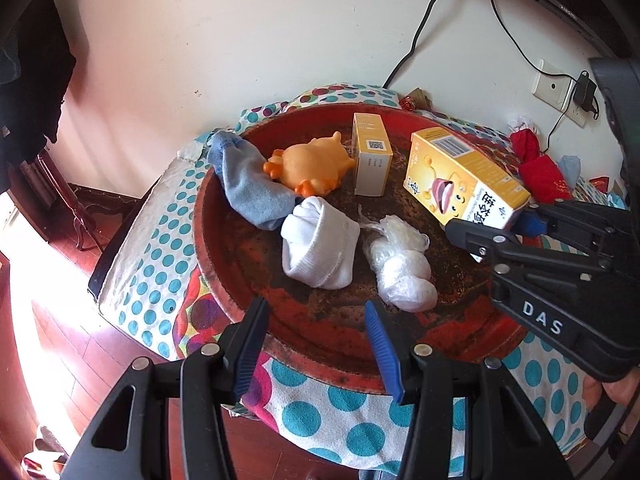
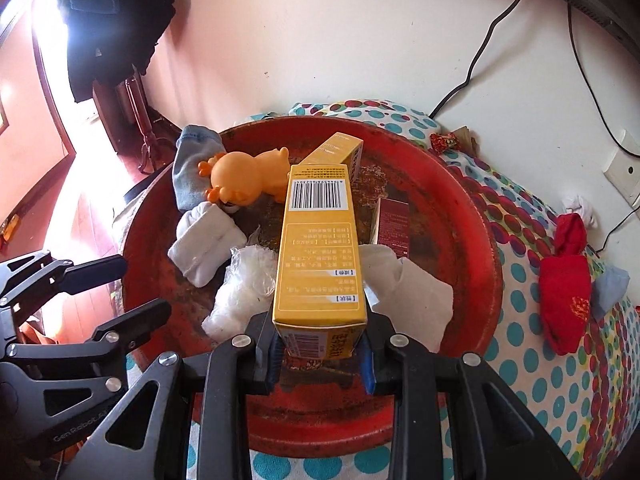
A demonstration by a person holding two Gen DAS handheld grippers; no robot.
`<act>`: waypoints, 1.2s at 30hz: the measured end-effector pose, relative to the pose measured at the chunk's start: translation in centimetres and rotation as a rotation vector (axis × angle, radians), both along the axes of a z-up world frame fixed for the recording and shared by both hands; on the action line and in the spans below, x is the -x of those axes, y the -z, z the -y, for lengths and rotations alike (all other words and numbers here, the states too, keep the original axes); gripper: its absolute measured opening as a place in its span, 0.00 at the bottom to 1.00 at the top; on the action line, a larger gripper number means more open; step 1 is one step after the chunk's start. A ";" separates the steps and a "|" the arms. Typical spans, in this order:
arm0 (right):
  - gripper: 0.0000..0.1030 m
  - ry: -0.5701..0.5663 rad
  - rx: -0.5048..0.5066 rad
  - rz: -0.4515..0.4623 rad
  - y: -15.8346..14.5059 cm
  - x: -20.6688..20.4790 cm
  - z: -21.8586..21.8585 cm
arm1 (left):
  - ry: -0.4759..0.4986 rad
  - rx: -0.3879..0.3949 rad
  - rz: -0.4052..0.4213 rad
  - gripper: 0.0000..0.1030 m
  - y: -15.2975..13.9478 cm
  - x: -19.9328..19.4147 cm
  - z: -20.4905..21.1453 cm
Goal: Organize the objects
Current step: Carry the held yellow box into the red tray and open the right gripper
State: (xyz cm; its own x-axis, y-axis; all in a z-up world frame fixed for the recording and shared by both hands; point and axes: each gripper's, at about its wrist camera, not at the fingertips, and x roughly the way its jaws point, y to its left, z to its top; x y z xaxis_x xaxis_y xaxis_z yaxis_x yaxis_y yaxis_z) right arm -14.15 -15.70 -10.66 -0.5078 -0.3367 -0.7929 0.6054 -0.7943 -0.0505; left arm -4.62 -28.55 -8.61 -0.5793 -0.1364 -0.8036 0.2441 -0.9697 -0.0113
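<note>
A round red tray holds a blue sock, an orange rubber toy, a small yellow box, a white sock and a clear plastic bundle. My right gripper is shut on a large yellow box, held over the tray. My left gripper is open and empty above the tray's near rim.
A dark red box and a white cloth lie in the tray's right part. A red sock lies on the polka-dot cloth to the right. Wall, cables and a socket are behind.
</note>
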 end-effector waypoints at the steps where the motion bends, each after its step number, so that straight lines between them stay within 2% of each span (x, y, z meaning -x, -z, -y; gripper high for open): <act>1: 0.27 0.003 -0.011 -0.004 0.2 0.3 0.2 | 0.000 -0.002 -0.001 0.50 0.0 0.0 0.0; 13: 0.28 0.009 -0.065 -0.044 1.4 1.3 1.1 | 0.011 -0.029 -0.016 0.50 -0.1 -0.1 -0.2; 14: 0.30 0.006 -0.058 -0.049 1.3 1.3 1.1 | 0.009 -0.027 -0.011 0.50 0.0 -0.1 -0.2; 17: 0.46 0.002 -0.043 -0.056 0.8 1.0 1.0 | 0.012 -0.021 -0.001 0.50 0.2 0.0 -0.3; 27: 0.51 0.006 -0.007 -0.064 -1.3 0.2 -0.6 | 0.022 -0.016 0.000 0.50 0.3 0.0 -0.8; 30: 0.55 0.017 0.007 -0.072 -2.2 0.0 -1.6 | 0.026 -0.009 0.003 0.50 0.3 0.0 -1.1; 36: 0.55 0.057 0.016 -0.097 -3.6 -0.2 -4.4 | 0.039 0.013 0.008 0.50 0.5 0.1 -1.9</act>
